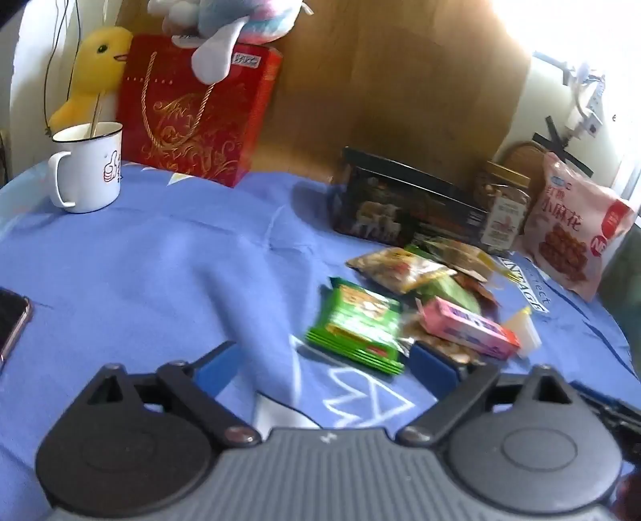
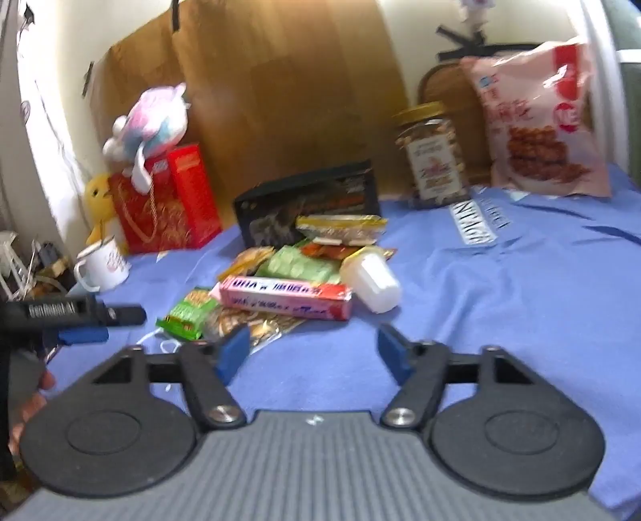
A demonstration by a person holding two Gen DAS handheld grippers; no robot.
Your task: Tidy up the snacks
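Both grippers hover over the blue cloth (image 1: 160, 260). Left gripper (image 1: 326, 360): jaws wide, empty. Right gripper (image 2: 310, 352): jaws parted, empty. Snack pile (image 2: 288, 276) lies just before the black box (image 2: 304, 200), pink packet (image 2: 284, 300) nearest the grippers.

Bright window glare, motion blur, curved fisheye edges

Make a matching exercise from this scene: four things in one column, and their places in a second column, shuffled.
Things
1. white enamel mug
2. clear jar with gold lid
3. long pink candy pack
4. pastel plush toy

Places
A. on top of the red gift bag
B. lying across the snack pile's near side
C. in front of the yellow plush duck
D. beside the big pink snack bag

Pairs: 1-C, 2-D, 3-B, 4-A
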